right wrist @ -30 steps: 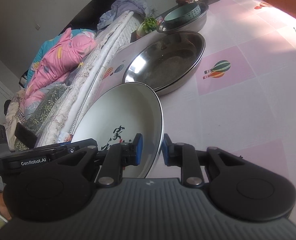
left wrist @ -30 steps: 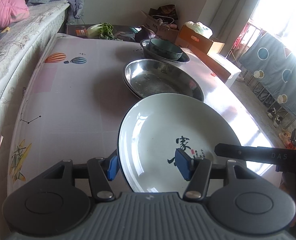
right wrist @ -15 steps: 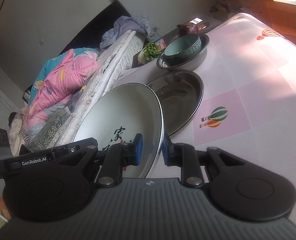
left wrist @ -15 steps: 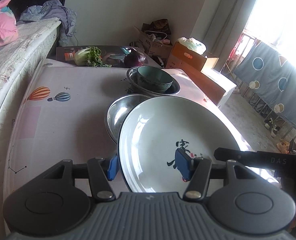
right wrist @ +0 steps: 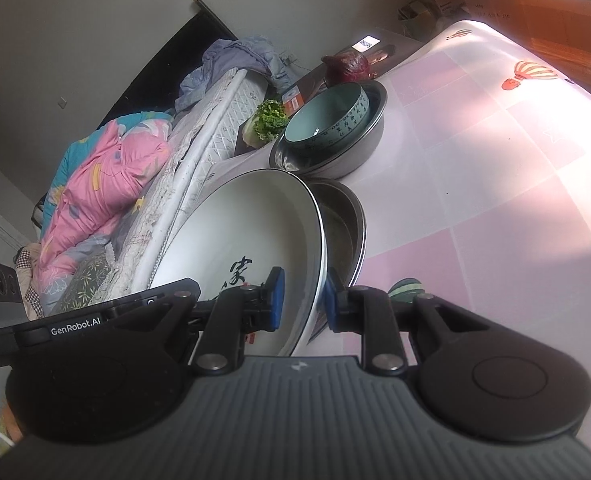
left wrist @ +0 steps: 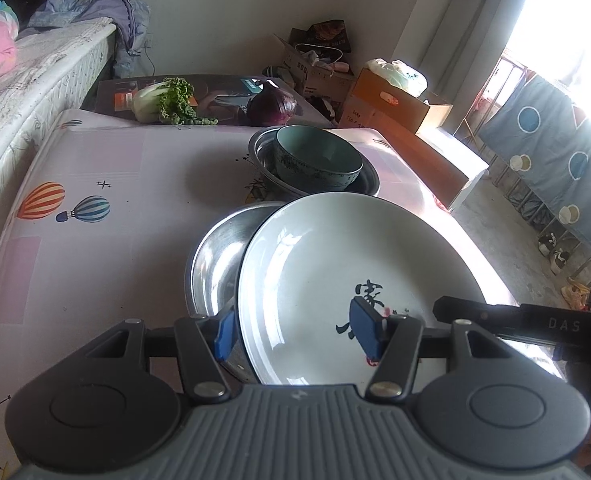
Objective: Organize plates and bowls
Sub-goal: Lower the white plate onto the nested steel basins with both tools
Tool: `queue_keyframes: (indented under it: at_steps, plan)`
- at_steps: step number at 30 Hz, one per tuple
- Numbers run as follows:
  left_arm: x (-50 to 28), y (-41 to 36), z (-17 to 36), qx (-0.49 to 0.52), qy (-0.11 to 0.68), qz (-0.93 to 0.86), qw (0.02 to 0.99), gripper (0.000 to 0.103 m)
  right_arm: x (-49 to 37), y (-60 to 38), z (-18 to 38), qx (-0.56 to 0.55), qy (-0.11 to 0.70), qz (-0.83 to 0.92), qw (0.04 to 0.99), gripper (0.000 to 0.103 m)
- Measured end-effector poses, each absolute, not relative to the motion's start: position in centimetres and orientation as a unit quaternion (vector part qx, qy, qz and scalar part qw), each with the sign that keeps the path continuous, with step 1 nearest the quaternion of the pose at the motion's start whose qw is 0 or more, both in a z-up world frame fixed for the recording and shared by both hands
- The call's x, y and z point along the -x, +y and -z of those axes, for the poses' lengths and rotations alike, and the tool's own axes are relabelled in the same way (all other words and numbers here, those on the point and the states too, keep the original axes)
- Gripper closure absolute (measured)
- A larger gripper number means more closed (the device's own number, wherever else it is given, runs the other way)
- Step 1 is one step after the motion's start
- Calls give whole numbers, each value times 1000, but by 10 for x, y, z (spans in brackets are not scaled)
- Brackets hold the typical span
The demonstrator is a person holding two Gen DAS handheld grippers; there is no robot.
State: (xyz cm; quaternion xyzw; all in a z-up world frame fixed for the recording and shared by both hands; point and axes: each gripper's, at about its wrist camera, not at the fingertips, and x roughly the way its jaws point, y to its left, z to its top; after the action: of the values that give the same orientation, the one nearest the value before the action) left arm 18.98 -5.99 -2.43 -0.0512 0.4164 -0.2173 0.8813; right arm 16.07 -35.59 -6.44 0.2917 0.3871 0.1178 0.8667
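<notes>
A white plate (left wrist: 355,264) with a black character hangs tilted above the table, held by both grippers. My left gripper (left wrist: 295,332) is shut on its near rim, one pad outside the rim and one on the inner face. My right gripper (right wrist: 303,300) is shut on the plate's (right wrist: 255,232) opposite rim. Directly under and beyond the plate lie stacked steel plates (left wrist: 215,264) (right wrist: 343,220), partly hidden by it. Farther on, a teal bowl (left wrist: 315,156) (right wrist: 327,120) sits inside a steel basin (left wrist: 369,182) (right wrist: 367,140).
The table wears a pink cloth with balloon prints (left wrist: 43,200). At its far end lie a leafy cabbage (left wrist: 163,100) and a purple cabbage (left wrist: 273,106). A bed (left wrist: 23,72) runs along the left side; cardboard boxes (left wrist: 399,96) stand on the floor at the far right.
Both grippers carried the white plate toward the far end of the table. It now overlaps the steel plates, and the teal bowl looks closer. The grips are unchanged.
</notes>
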Motion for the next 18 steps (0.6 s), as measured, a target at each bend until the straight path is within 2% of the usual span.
queue_keyframes:
  at_steps: [18]
  plan:
    - [-208, -60, 50, 58, 462, 201, 862, 45, -175, -353, 85, -296, 408, -102, 858, 80]
